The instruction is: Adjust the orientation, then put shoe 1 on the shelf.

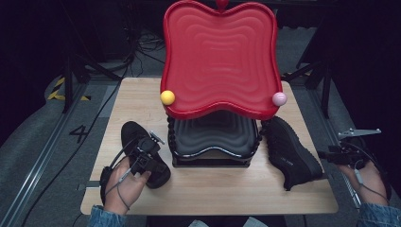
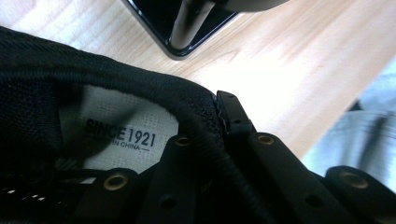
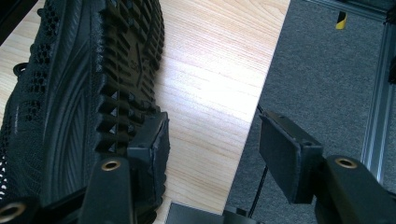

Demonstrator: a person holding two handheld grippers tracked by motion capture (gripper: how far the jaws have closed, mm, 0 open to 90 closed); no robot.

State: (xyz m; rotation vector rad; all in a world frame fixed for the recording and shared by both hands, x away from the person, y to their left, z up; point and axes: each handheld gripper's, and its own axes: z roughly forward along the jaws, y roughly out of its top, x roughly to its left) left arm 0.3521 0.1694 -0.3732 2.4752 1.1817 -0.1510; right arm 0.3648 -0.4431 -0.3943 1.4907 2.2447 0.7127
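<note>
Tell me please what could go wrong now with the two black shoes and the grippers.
1. The left gripper pinches only the thin padded collar of the left black mesh shoe; the shoe might twist or slip if lifted.
2. The right black mesh shoe lies on its side near the edge of the light wooden table; a push from the open right gripper could slide it off.

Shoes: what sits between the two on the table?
In the high view, the black stand under the red tray lies between the left shoe and the right shoe.
</note>
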